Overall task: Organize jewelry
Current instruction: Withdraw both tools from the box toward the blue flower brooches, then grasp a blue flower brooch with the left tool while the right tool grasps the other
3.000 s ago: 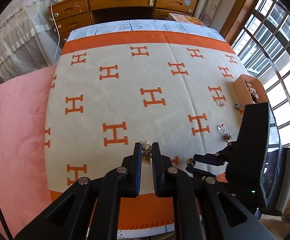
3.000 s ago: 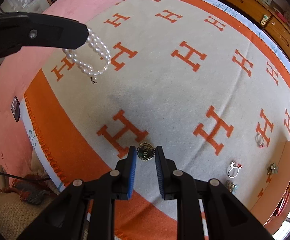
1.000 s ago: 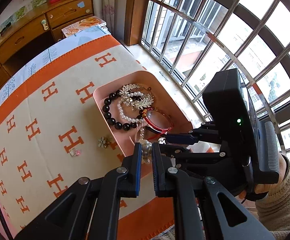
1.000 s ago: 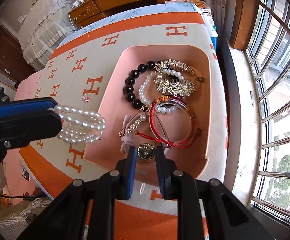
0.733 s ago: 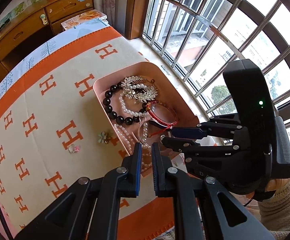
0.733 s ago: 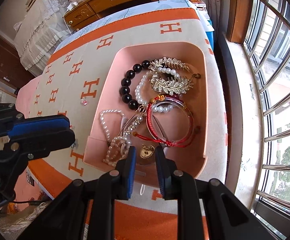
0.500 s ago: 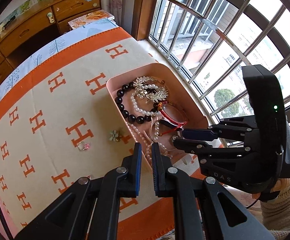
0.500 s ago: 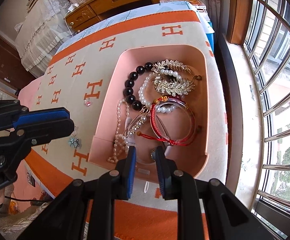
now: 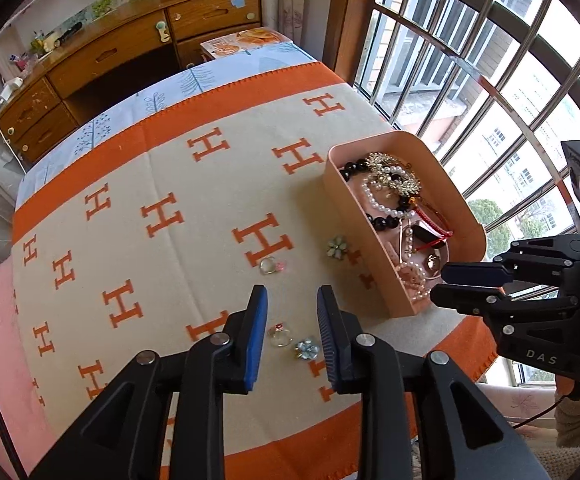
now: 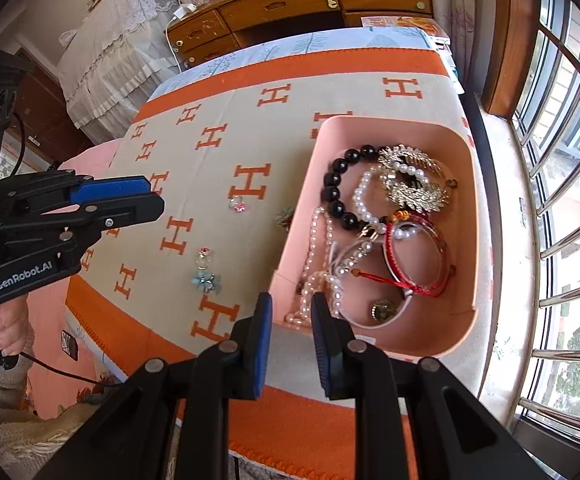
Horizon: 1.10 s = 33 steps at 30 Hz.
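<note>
Lowering the left tool (image 9: 291, 322) (parted, empty) squarely over the clear ring (image 9: 280, 336) beside the blue flower (image 9: 307, 349) should isolate 1 piece; right tool (image 10: 288, 322), also parted, hovers by the pink tray (image 10: 474, 216).

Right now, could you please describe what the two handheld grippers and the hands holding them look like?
Both are matte black plastic with blue finger pads and silver pivot screws. The left gripper reads "GenRobot.AI" and trails a black cable; the right gripper reads "DAS". Both hands wear beige knit sleeves.
</note>
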Available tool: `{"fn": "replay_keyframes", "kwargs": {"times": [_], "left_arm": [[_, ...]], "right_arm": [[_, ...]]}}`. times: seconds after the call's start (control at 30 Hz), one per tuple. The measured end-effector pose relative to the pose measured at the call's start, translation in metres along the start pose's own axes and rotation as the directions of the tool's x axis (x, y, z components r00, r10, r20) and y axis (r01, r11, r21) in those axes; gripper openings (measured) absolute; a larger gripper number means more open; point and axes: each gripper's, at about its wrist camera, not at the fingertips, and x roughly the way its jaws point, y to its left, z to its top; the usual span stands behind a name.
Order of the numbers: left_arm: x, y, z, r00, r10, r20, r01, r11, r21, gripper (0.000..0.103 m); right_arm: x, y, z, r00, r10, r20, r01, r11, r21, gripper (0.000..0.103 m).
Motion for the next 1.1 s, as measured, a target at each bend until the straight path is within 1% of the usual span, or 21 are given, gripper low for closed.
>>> {"fn": "replay_keyframes", "kwargs": {"times": [0.1, 0.13, 0.17, 0.2, 0.23, 0.37, 0.47, 0.53, 0.63, 0.77, 0.93, 1.1], "left_arm": [[0.002, 0.012, -0.010, 1.000, -0.007, -0.007, 0.007, 1.000, -0.011, 0.025], [0.003, 0.015, -0.014, 1.000, -0.014, -0.012, 0.014, 1.000, -0.015, 0.028], [0.005, 0.017, -0.019, 1.000, -0.025, -0.017, 0.024, 0.999, -0.021, 0.031], [0.006, 0.019, -0.024, 0.999, -0.036, -0.021, 0.036, 0.999, -0.029, 0.043], [0.007, 0.021, -0.029, 0.999, -0.048, -0.021, 0.047, 0.998, -0.035, 0.054], [0.014, 0.023, -0.046, 0.997, -0.075, -0.028, 0.073, 0.996, -0.053, 0.055], [0.027, 0.025, -0.054, 0.994, -0.094, -0.057, 0.089, 0.992, -0.091, 0.055], [0.036, 0.025, -0.060, 0.992, -0.099, -0.072, 0.090, 0.990, -0.110, 0.055], [0.046, 0.023, -0.068, 0.990, -0.111, -0.082, 0.099, 0.986, -0.134, 0.055], [0.053, 0.018, -0.075, 0.991, -0.112, -0.071, 0.100, 0.982, -0.162, 0.055], [0.065, 0.015, -0.077, 0.989, -0.127, -0.075, 0.111, 0.975, -0.192, 0.055], [0.066, 0.016, -0.076, 0.992, -0.108, -0.060, 0.093, 0.974, -0.204, 0.055]], "right_arm": [[0.001, 0.011, 0.009, 1.000, -0.011, -0.002, 0.011, 1.000, -0.028, 0.020], [0.002, 0.014, 0.014, 1.000, -0.016, -0.005, 0.016, 0.999, -0.034, 0.022], [0.004, 0.017, 0.019, 1.000, -0.018, -0.011, 0.017, 0.999, -0.041, 0.029], [0.006, 0.019, 0.025, 1.000, -0.016, -0.018, 0.015, 0.999, -0.051, 0.032], [0.009, 0.022, 0.031, 0.999, -0.018, -0.029, 0.016, 0.998, -0.062, 0.038], [0.028, 0.035, 0.055, 0.995, -0.044, -0.088, 0.032, 0.990, -0.136, 0.039], [0.051, 0.046, 0.073, 0.981, -0.098, -0.164, 0.060, 0.973, -0.223, 0.039], [0.067, 0.055, 0.081, 0.966, -0.162, -0.203, 0.095, 0.948, -0.304, 0.039], [0.087, 0.064, 0.089, 0.940, -0.229, -0.254, 0.111, 0.907, -0.407, 0.039], [0.110, 0.068, 0.092, 0.891, -0.346, -0.293, 0.155, 0.839, -0.521, 0.039], [0.131, 0.070, 0.088, 0.841, -0.424, -0.336, 0.142, 0.772, -0.619, 0.039], [0.145, 0.076, 0.079, 0.790, -0.514, -0.335, 0.138, 0.681, -0.719, 0.039]]}}
